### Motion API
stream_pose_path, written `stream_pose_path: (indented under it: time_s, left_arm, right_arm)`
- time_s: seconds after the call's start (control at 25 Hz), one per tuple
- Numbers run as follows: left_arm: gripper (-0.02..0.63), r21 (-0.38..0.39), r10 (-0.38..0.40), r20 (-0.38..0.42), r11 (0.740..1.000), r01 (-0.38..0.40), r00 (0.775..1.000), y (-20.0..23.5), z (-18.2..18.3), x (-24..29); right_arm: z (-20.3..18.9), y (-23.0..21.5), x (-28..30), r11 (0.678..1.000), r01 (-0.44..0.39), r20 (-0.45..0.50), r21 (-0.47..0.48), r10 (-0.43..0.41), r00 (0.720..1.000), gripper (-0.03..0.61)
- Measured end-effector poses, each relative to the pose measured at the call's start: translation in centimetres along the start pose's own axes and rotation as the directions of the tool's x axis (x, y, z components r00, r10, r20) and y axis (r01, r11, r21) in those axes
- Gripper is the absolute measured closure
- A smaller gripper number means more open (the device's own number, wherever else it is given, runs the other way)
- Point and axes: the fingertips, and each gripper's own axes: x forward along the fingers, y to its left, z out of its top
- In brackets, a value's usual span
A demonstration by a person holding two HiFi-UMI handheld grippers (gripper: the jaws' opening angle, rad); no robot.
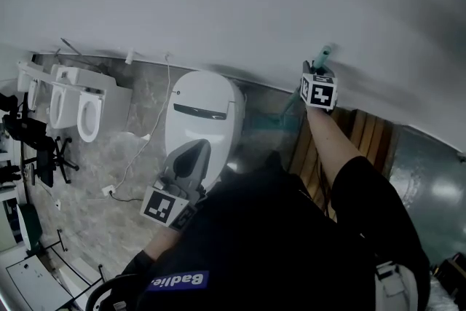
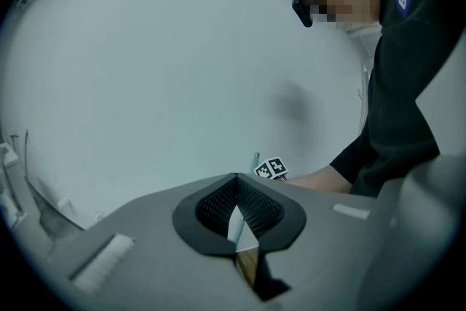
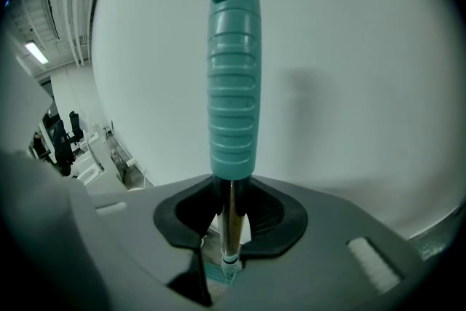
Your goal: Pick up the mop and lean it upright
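Note:
My right gripper [image 1: 318,72] is shut on the mop [image 1: 324,52] up by the white wall [image 1: 240,4]. In the right gripper view the mop's ribbed teal handle [image 3: 233,76] stands upright above the jaws. Its thin metal shaft [image 3: 230,218] is clamped between the black pads [image 3: 273,211] of the right gripper [image 3: 231,209]. A teal part of the mop [image 3: 215,274] shows far below. My left gripper [image 1: 194,153] hangs low over a white toilet, shut and empty. In its own view the left gripper [image 2: 234,184] has its pads touching at the tips, and the right gripper's marker cube [image 2: 271,169] shows beyond them.
A white toilet [image 1: 200,113] stands against the wall in front of me. More white toilets [image 1: 80,109] line up at the left. A white cable [image 1: 142,146] runs across the marbled floor. Wooden slats [image 1: 368,135] lie to the right. A black office chair [image 1: 44,149] stands far left.

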Motion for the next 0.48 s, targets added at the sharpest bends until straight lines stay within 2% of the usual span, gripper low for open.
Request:
stream_pose_path:
  time_s: [0.24,0.48]
  left_arm:
    - [0.594,-0.006,0.025,0.005,1.0,-0.025,1.0,0.5,-0.1,-0.9]
    - [0.594,-0.015,0.064,0.01,0.998,-0.064,0.998,1.3,-0.1,-1.8]
  right_arm:
    - [0.2,0.5,2.2,0.998,0.014,-0.036,-0.06,-0.016,0.999,0.482]
    - [-1.2,1.4,4.0,0.996,0.011,-0.112,-0.087,-0.02,0.993,0.47]
